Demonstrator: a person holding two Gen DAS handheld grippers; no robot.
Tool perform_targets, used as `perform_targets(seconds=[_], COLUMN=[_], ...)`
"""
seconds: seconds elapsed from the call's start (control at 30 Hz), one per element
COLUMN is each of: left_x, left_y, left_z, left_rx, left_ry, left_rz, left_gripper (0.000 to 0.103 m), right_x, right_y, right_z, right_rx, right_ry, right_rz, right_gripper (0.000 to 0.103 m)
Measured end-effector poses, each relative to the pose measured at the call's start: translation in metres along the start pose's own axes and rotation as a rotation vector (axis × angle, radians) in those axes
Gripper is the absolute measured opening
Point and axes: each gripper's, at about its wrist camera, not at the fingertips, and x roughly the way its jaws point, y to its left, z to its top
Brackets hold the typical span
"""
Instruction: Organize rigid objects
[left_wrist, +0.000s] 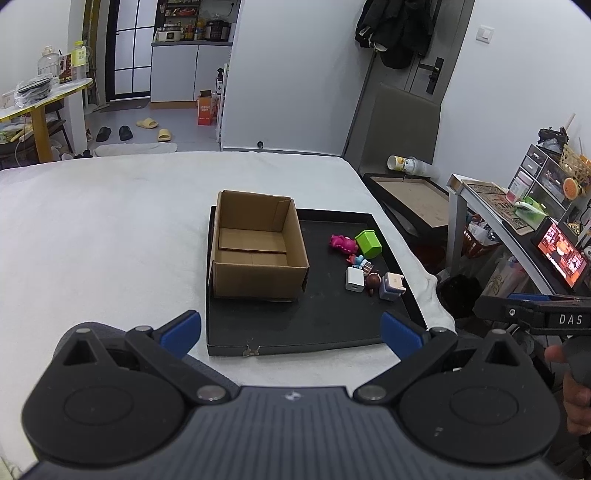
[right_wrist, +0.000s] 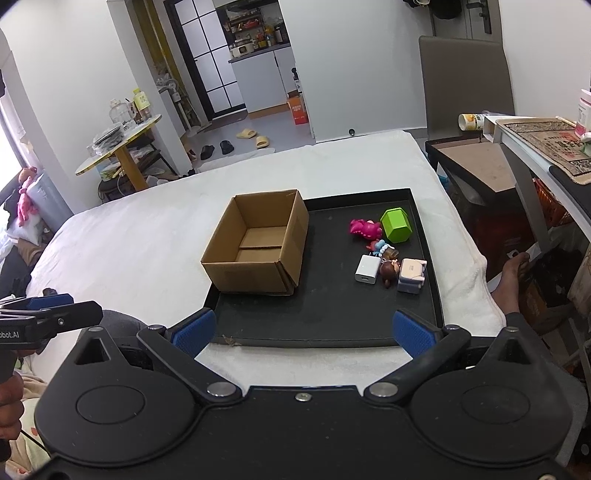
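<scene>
Two grippers hover short of a black tray (right_wrist: 325, 325) on the white-covered table (right_wrist: 122, 236), the left gripper (left_wrist: 291, 330) and right gripper (right_wrist: 303, 328) both spread wide and empty. The open cardboard box (right_wrist: 258, 243) stands on the tray's left; right of it cluster a pink toy (right_wrist: 365, 229), green block (right_wrist: 396, 224), white charger (right_wrist: 367, 268), doll (right_wrist: 388, 272) and pale box (right_wrist: 412, 275), unobstructed.

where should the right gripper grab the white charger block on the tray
Best guess: take the white charger across its two long flat sides, coming straight down from above. It lies flat on the black tray, so only the sides offer parallel faces. The brown-haired doll figure sits close on its right, so one finger must slip into that narrow gap. The right gripper is open and well short of it.
</scene>
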Motion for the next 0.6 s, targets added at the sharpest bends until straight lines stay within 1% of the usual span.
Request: perform_targets(seconds=[0.23,0.4,0.6], left_x=[-0.0018,-0.0035,-0.0048], left_y=[0.0019,0.0035,0.0062], left_z=[0.0,0.0014,0.0017], left_rx=[0.001,-0.007,-0.012], left_ry=[-0.003,-0.015,-0.012], left_rz=[-0.004,0.013,0.011], left_gripper=[0.103,0.103,0.103], right_x=[0.0003,0.0009,0.0006], right_y=[0.0001,0.0008,0.001], right_z=[0.0008,0.0013,0.0005], right_rx=[0.002,-0.005,-0.001], right_ry=[0.003,0.002,0.004], right_rz=[-0.002,0.002,0.004], right_gripper=[0.103,0.103,0.103])
